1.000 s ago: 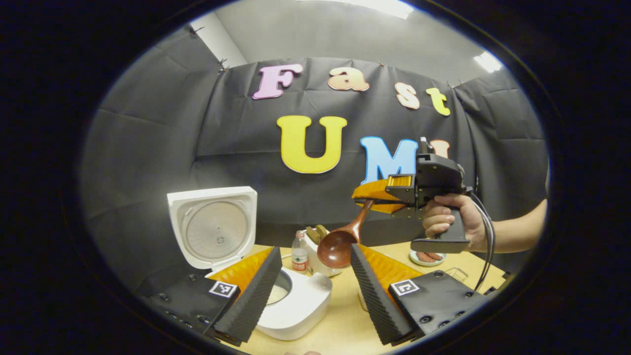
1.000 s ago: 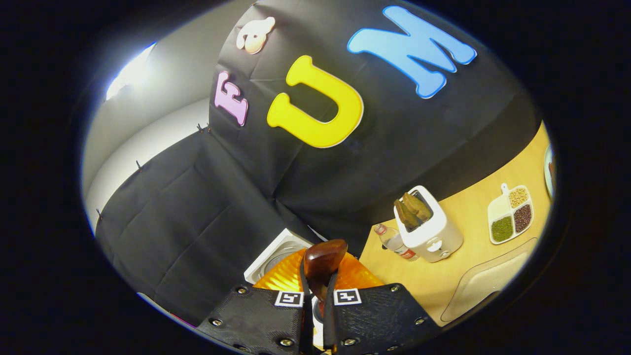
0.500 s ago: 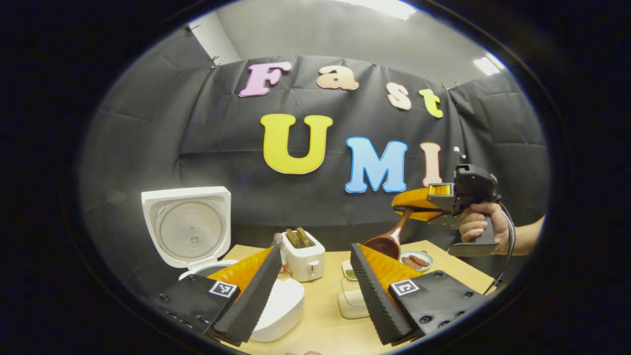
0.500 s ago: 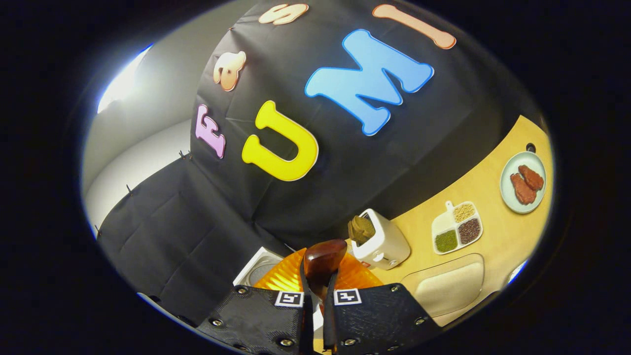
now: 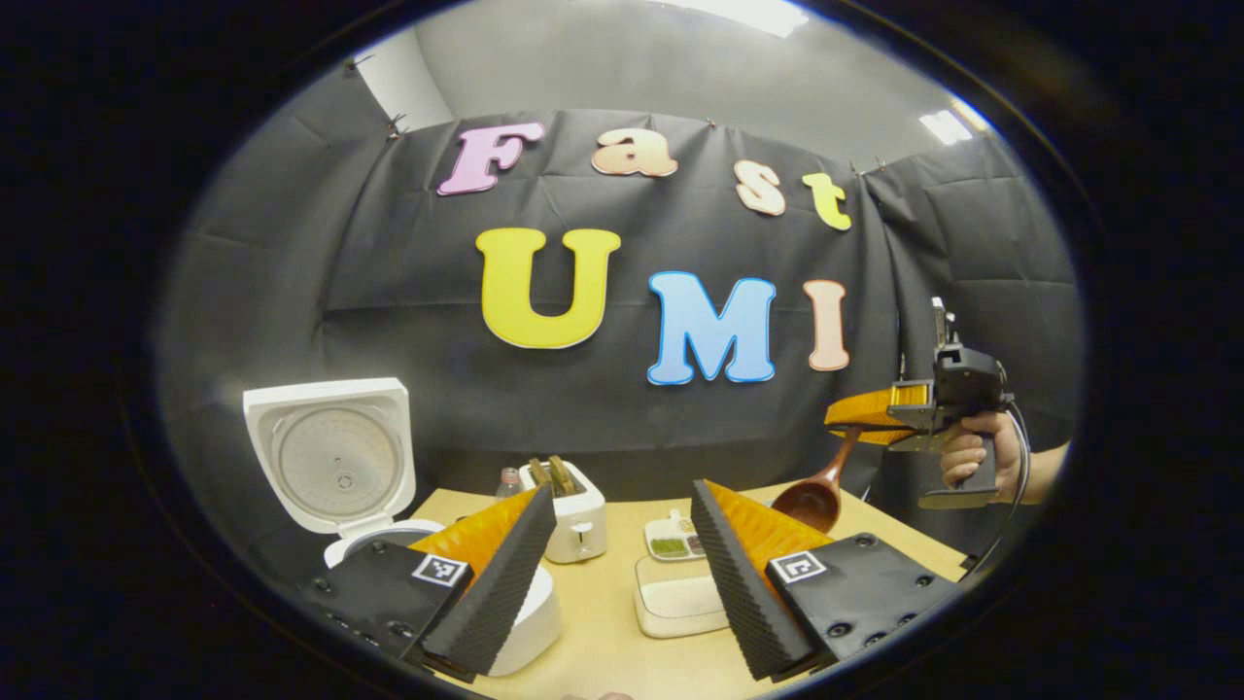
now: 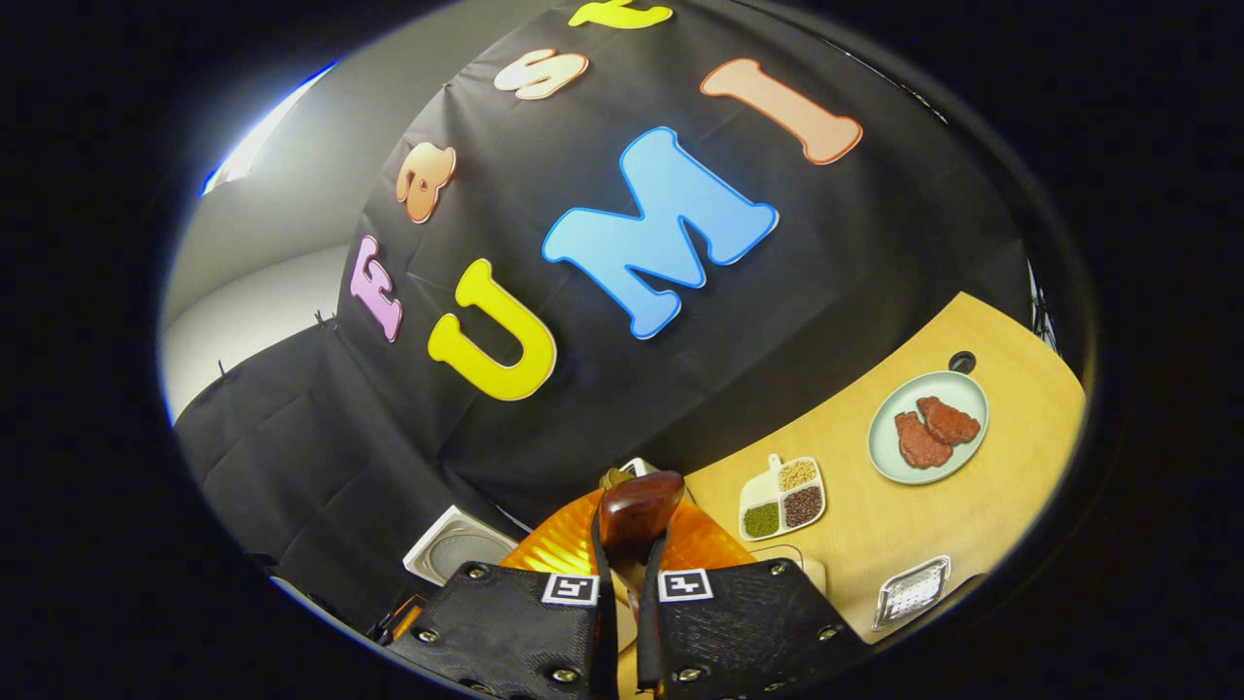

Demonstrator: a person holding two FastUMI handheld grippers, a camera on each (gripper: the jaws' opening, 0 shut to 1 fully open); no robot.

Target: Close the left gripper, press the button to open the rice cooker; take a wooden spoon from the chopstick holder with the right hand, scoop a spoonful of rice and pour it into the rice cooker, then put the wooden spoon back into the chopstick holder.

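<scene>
Right gripper view: one wooden spoon [image 6: 637,515], two meat pieces [image 6: 933,430], one plate [image 6: 886,452]

Left tool [image 5: 612,559] black, square marker tags, screws, ribbed fingers

I am working in a staged recording booth set up as a kitchen. Black cloth [image 5: 292,321] hangs pinned as the wall, with a plain grey wall and ceiling lights above it. On the wooden worktop [image 6: 1011,389] sit kitchen props: an open rice cooker [image 5: 335,467], a toaster [image 5: 573,506], a divided dish of grains [image 6: 782,498] and a plate of meat [image 6: 928,428].
</scene>
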